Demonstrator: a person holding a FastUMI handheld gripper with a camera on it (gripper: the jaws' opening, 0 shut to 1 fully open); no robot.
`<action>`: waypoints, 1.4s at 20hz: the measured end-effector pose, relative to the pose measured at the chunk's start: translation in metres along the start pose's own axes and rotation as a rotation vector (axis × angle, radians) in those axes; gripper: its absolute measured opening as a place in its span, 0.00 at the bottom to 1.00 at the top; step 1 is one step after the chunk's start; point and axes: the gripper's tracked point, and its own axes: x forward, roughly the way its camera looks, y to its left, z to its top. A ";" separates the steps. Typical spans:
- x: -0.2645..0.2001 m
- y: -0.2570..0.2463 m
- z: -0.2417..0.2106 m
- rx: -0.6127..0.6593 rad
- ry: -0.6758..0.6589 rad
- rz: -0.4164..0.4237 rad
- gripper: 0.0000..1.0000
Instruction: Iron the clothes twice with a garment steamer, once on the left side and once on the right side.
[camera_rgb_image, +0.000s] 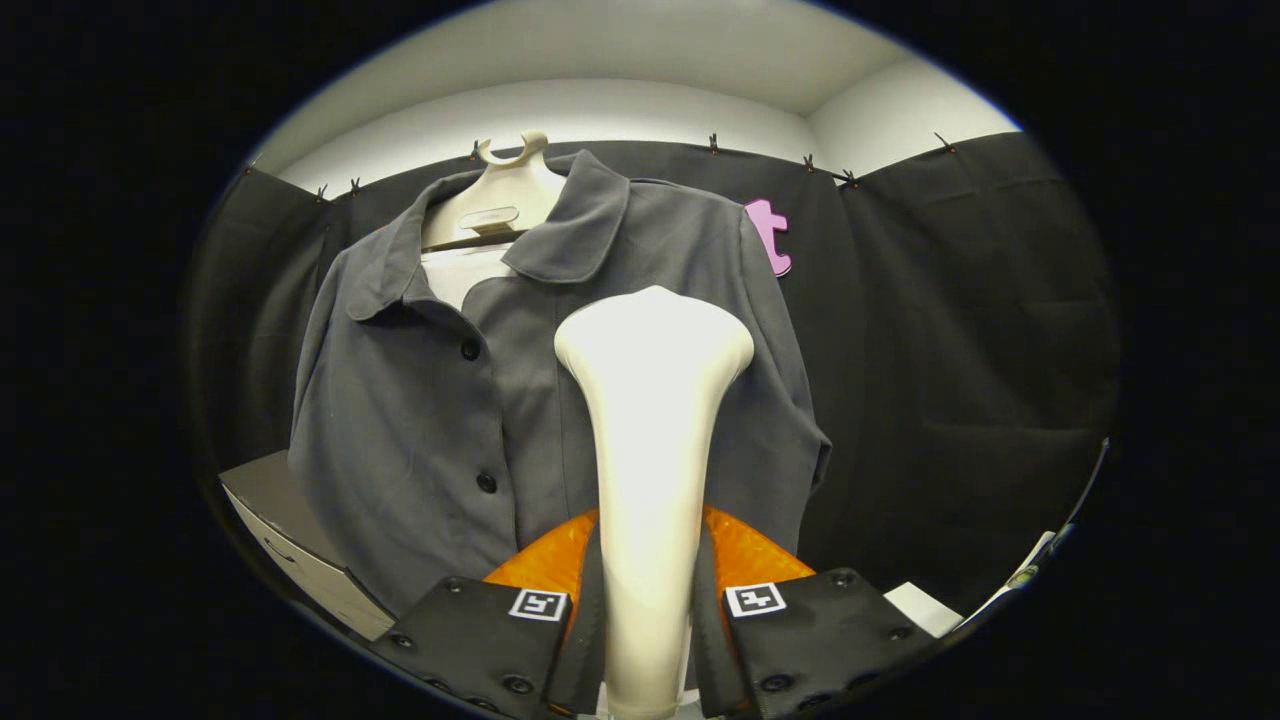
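Observation:
A dark grey buttoned shirt (450, 400) hangs on a cream hanger (505, 195) in front of the black cloth wall. My gripper (648, 610) is shut on the handle of a cream garment steamer (650, 420), which stands upright between the fingers. The steamer's wide head (655, 335) rises in front of the shirt's right half, near chest height. Whether the head touches the fabric I cannot tell. The shirt's button placket runs down just left of the steamer.
A light-coloured box or tabletop (290, 540) sits low beside the shirt's left hem. White flat items (925, 608) lie low to the right of the fingers. The black cloth wall (950, 350) closes the back, with a white wall above it.

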 end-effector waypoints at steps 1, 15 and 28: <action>0.002 0.000 -0.002 -0.002 0.004 0.000 0.44; 0.001 0.001 -0.057 -0.015 0.070 0.001 0.44; -0.010 -0.003 -0.145 0.011 0.193 -0.025 0.44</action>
